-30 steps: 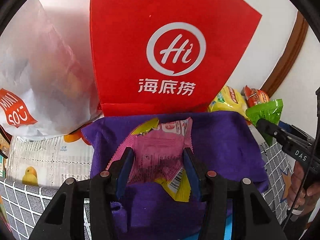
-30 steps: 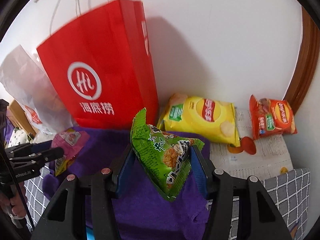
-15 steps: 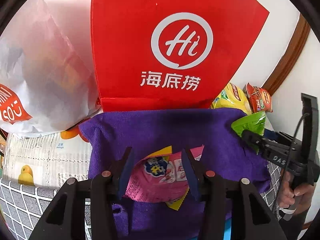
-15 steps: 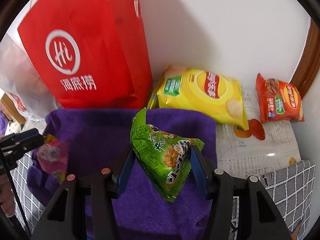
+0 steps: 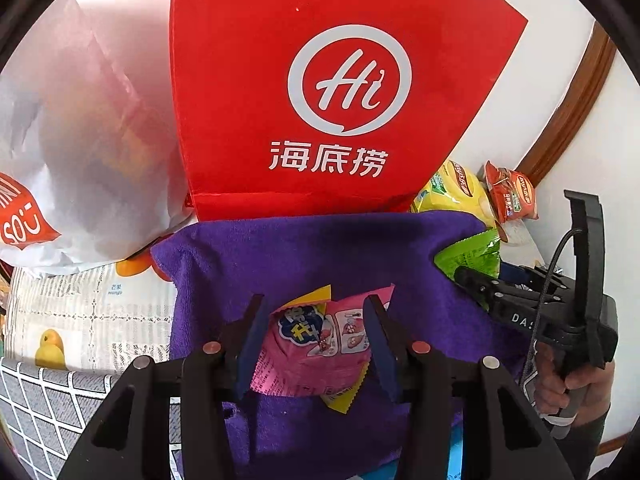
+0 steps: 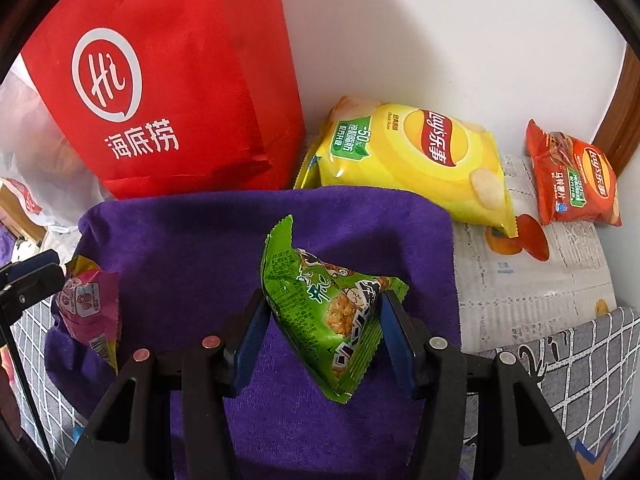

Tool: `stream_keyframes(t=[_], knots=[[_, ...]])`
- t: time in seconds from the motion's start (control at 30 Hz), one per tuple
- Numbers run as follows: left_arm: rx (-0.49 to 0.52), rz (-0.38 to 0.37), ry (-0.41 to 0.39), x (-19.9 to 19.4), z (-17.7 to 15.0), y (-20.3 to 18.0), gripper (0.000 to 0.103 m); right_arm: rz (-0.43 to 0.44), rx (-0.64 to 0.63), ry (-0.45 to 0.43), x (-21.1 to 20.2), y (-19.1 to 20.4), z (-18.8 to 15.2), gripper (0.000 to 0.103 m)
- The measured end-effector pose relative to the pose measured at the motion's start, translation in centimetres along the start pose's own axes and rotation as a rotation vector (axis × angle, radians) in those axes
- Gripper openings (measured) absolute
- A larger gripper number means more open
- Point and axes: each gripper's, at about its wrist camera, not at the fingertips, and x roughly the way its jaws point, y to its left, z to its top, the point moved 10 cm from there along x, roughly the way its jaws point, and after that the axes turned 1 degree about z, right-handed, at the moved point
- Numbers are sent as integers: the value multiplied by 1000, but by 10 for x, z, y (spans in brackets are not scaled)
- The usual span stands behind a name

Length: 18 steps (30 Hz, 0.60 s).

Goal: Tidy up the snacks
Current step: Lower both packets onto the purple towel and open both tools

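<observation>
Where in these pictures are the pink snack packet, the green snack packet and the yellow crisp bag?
pink snack packet (image 5: 316, 344), left wrist view, on its printed front.
green snack packet (image 6: 320, 300), right wrist view, on its printed front.
yellow crisp bag (image 6: 412, 160), right wrist view, below the logo.

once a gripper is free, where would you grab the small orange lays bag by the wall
Likely best by its crimped top seam at the upper left. The small orange bag lies flat on the newspaper, its puffed middle probably too wide and slippery. The wall is close behind it, so come from the front, low, closing across the seam. The right gripper is nearer but holds the green snack packet.
</observation>
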Motion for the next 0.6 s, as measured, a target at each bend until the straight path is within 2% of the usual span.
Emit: stream_keyframes(t=[0.23, 0.27, 0.4, 0.6], knots=[[5, 5, 7, -1, -1, 0, 49, 8, -18, 10, -3, 7, -2, 57], [5, 5, 9, 0, -1, 0, 49, 8, -23, 8, -4, 9, -2, 58], [12, 11, 11, 0, -1, -1, 57, 10, -23, -31, -14, 10, 5, 81], [19, 34, 12, 1, -1, -1, 64, 25, -21, -73, -31, 12, 12, 82]])
